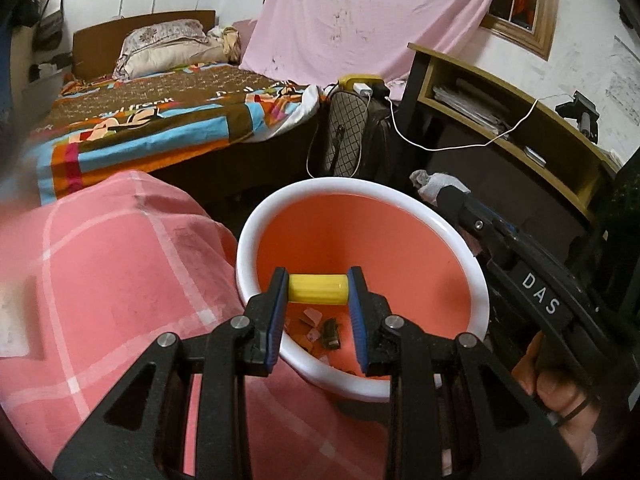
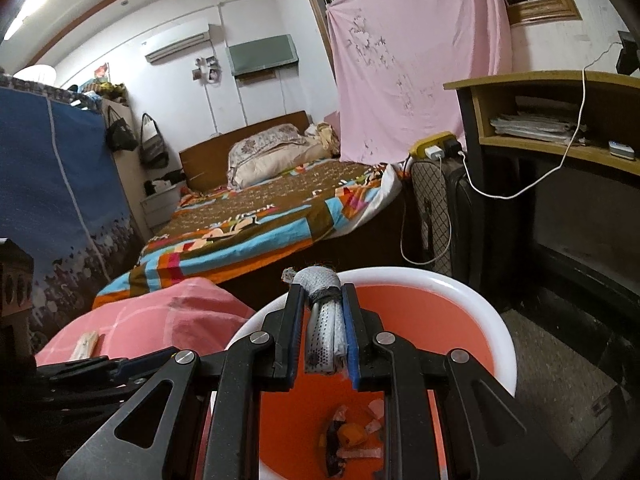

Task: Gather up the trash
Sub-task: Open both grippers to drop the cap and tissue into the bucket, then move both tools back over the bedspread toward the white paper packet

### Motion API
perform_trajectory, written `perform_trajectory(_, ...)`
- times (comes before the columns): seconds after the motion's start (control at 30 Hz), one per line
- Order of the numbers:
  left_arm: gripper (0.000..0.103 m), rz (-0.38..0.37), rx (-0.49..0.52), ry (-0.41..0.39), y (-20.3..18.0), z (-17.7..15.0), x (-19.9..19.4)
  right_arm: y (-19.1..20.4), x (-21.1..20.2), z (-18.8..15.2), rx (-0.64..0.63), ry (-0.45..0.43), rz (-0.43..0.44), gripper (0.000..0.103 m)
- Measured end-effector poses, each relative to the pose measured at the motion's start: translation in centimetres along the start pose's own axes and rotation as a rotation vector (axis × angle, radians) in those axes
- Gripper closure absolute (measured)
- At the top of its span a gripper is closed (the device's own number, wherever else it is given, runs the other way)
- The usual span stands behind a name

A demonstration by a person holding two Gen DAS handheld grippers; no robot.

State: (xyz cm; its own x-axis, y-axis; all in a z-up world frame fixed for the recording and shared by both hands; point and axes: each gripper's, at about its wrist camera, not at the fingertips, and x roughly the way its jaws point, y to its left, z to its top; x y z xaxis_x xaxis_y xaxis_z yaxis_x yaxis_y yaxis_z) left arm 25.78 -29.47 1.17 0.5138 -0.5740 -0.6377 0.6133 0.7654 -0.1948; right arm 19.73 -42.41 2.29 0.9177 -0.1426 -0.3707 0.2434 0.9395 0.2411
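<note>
Left wrist | yellow cylinder [image 1: 318, 289] clamped between claw [image 1: 320, 304] fingers | above bin [image 1: 256, 236]

The bin [image 1: 472, 280] looks like smooth, glossy plastic, white rim and orange inside. The yellow cylinder [image 1: 318, 289] is ribbed plastic. The rolled rag [image 2: 324, 320] is perforated cloth. Lower left, the pink checked cloth [image 1: 112, 280] is matt and soft.

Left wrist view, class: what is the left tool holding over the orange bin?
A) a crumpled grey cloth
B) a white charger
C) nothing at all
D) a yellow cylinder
D: the left tool is shut on a yellow cylinder, clamped end to end between its blue pads above the orange bin; the grey cloth sits in the right tool.
</note>
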Motion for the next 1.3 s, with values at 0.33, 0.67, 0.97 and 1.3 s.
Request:
perform_trajectory(0.33, 0.093, -0.011, -0.013, 0.030, -0.1, 0.1, 0.7, -0.7, 0.3, 0.1, 0.019, 0.020, -0.011, 0.086)
perform_trajectory(0.67, 0.089, -0.005, -0.045, 0.012, 0.5, 0.2, 0.3, -1.0, 0.7, 0.3, 0.023, 0.034, -0.019, 0.085)
perform_trajectory(0.97, 0.082, 0.033, -0.101, -0.052, 1.8, 0.3, -1.1, -0.8, 0.8, 0.3, 0.019, 0.036, -0.022, 0.077)
perform_trajectory(1.3, 0.053, 0.123, -0.152, -0.163, 3.7, 0.3, -4.3, 0.1, 0.2, 0.6, 0.025, -0.014, 0.004, 0.059)
